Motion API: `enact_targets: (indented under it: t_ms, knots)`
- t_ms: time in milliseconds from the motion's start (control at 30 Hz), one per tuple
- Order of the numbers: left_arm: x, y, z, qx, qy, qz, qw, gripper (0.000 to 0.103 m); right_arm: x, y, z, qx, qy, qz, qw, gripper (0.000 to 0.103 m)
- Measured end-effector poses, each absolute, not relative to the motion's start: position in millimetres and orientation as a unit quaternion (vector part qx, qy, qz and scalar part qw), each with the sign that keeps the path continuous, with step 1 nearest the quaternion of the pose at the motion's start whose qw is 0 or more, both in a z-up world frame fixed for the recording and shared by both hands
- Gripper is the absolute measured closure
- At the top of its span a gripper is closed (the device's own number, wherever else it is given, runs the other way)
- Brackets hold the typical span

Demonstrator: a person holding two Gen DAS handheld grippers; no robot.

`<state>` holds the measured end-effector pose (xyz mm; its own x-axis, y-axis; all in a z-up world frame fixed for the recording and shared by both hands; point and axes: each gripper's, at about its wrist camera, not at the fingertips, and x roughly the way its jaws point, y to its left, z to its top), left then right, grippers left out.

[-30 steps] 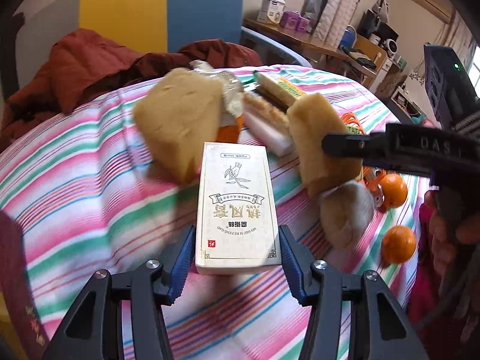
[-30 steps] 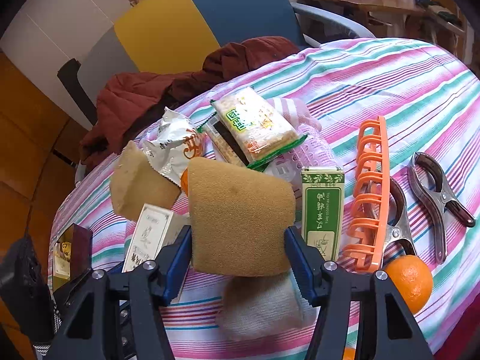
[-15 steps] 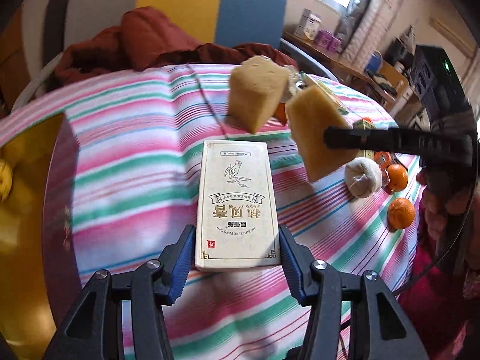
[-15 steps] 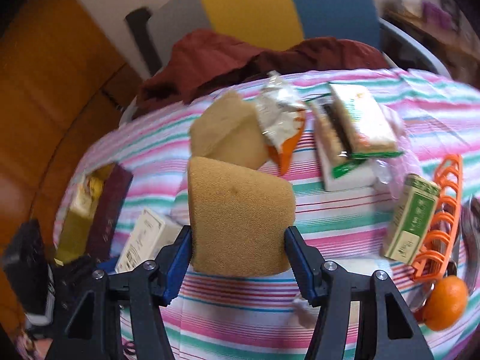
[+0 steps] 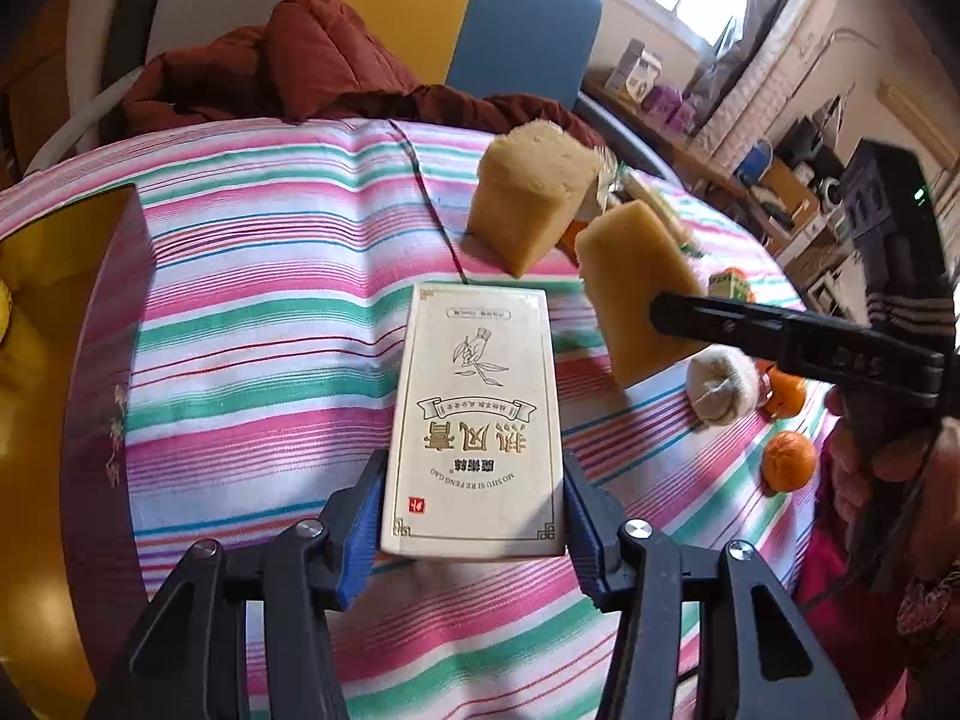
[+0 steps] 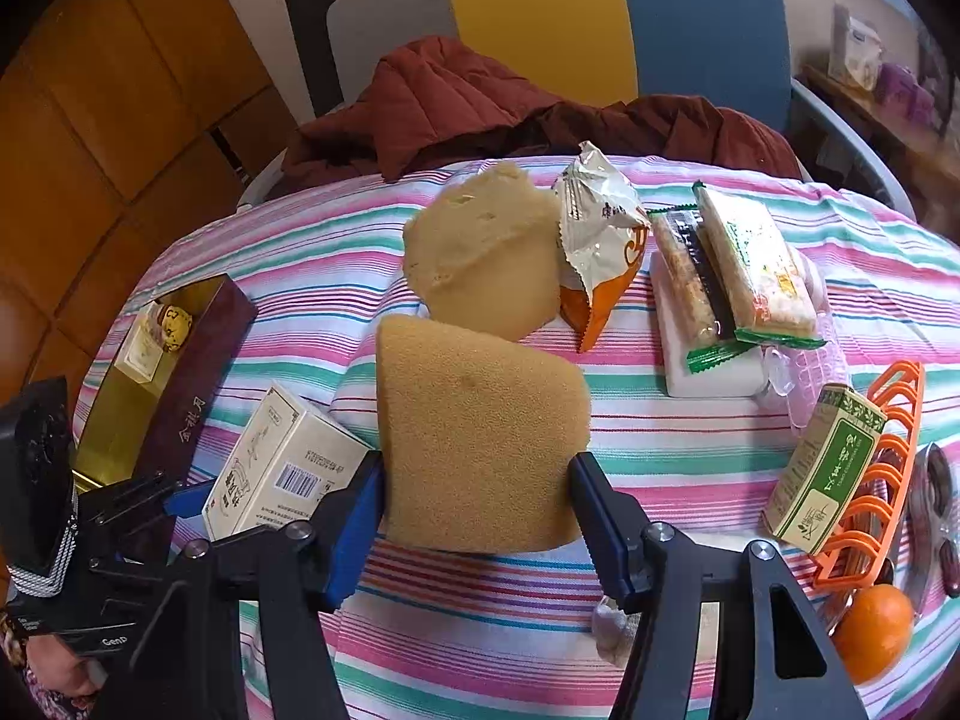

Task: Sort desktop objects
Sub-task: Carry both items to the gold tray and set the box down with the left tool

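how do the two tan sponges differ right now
The sponge in the right gripper is held off the striped cloth; the other sponge rests on it, ungripped, beside a snack bag. The held one shows a fine, even, darker surface; the resting one looks paler and rougher. Both are tan foam blocks.

Two sponges: one between the pads of the right claw, a second sponge just beyond it on the counter; two small cartons: a cream box between the pads of the left claw, a green box to the right of the right claw; one long gold-lined box to that claw's left; one crumpled snack bag beyond the sponges; two wrapped cracker packs lying on one white block; two oranges right of the left claw; one orange plastic rack; one balled cloth; one red jacket behind the counter.
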<state>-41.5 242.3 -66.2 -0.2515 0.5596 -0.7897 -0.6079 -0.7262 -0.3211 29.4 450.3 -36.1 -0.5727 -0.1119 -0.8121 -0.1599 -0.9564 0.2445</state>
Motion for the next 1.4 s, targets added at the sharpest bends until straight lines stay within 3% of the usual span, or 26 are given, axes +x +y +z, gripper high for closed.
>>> enact_targets:
  t_ms: [267, 700, 1100, 1400]
  knots:
    - [-42, 213, -33, -0.453, -0.015, 0.802, 0.39, 0.051, 35, 440, -21, -0.431, 0.107, 0.895, 0.038, 0.041]
    - [-75, 98, 0, -0.413, -0.042, 0.852, 0.319, 0.051, 12, 353, 7, -0.389, 0.168, 0.904, -0.055, 0.041]
    - [-116, -18, -30, -0.443, -0.051, 0.87, 0.211, 0.051, -65, 206, 12, -0.442, 0.1, 0.881, -0.135, 0.041]
    - [-145, -56, -59, -0.466, -0.013, 0.872, 0.148, 0.051, -124, 157, -28, -0.516, 0.088, 0.846, -0.096, 0.041]
